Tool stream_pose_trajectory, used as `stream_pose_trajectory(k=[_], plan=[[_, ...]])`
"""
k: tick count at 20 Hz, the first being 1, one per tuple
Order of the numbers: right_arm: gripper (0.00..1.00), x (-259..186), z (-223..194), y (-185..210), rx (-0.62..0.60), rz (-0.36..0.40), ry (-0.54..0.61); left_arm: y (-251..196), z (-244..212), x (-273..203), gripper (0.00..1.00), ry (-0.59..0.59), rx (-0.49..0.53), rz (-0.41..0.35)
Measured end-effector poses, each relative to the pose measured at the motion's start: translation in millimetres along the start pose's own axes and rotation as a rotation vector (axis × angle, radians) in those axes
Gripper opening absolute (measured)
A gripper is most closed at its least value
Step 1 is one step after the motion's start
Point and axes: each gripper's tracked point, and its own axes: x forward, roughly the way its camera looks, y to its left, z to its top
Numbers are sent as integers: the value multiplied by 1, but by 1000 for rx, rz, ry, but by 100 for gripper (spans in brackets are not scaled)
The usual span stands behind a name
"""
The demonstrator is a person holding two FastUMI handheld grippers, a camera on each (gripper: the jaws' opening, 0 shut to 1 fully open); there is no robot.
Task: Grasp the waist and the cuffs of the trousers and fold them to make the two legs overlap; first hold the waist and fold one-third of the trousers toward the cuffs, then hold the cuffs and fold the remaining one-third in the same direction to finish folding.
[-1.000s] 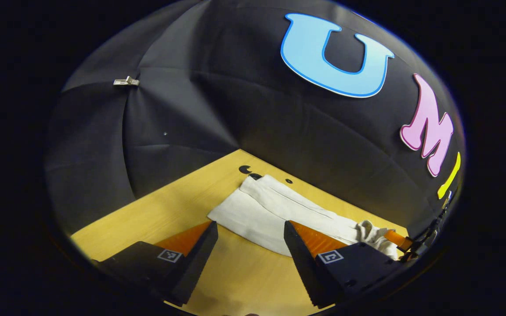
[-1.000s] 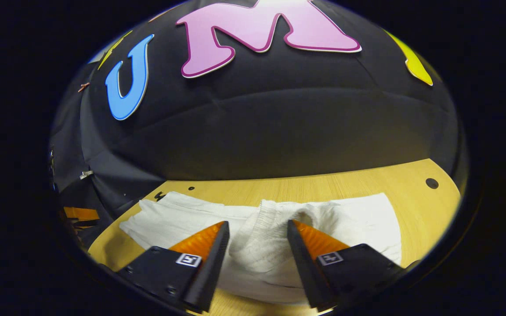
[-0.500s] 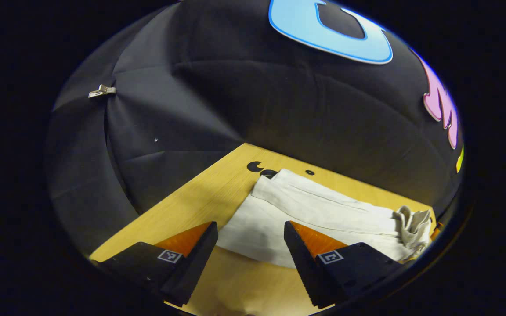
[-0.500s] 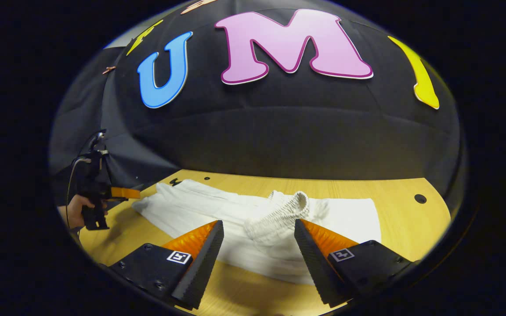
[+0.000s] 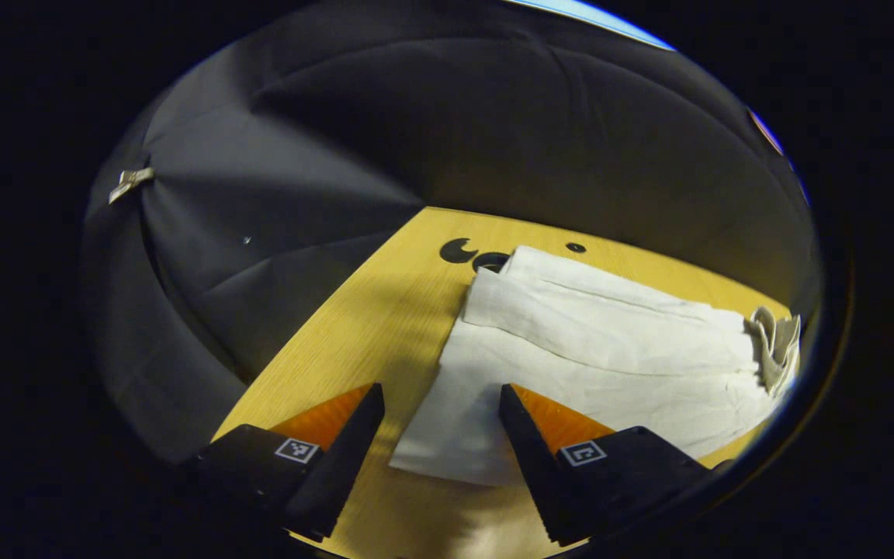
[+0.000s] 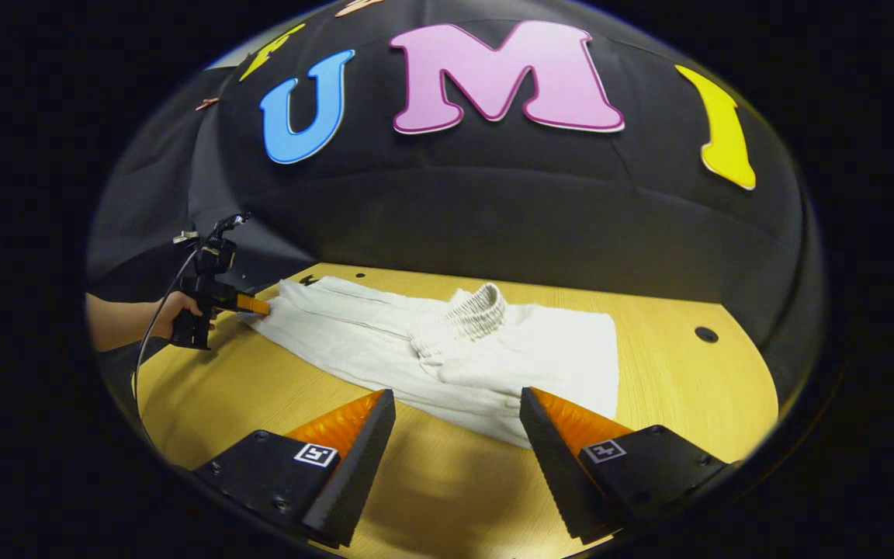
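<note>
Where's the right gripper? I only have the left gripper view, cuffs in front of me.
Observer: The right gripper is open and holding nothing, at the near edge of the trousers.
Operator: Waist folded over?
Observer: Yes. The ribbed waistband lies on top of the legs, around mid-length.
Operator: My side from there?
Observer: The left gripper has its tips at the cuff end, and a hand holds it low over the table.
</note>
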Motion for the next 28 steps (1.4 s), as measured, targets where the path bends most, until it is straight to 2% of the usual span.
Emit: stream_pose_trajectory(k=[2,3,6,9,13,16,18,21,28], plan=[[98,1,-8,-1,50,0,13,-12,-1,-1,93,22,31,-34],[98,0,-11,-2,68,-6,14,-18,-1,-2,88,34,39,-46],[98,-5,-18,-11,94,-24,10,-43,-4,-1,84,51,77,-106],[98,-4,-19,-16,95,-25,15,-52,-4,1,28,40,94,-80],[98,-11,-11,-24,78,-29,-8,-62,-6,-3,7,33,126,-66],[98,-19,-6,-35,47,-49,-13,-69,-7,-7,6,31,167,-51],[98,-25,-5,-49,29,-61,-11,-84,-2,-14,6,16,143,-77],[98,-35,-2,-69,10,-92,-13,-97,20,-33,6,-39,170,-81],[98,-60,-4,-104,69,-155,5,-148,71,-92,6,-121,160,-129]])
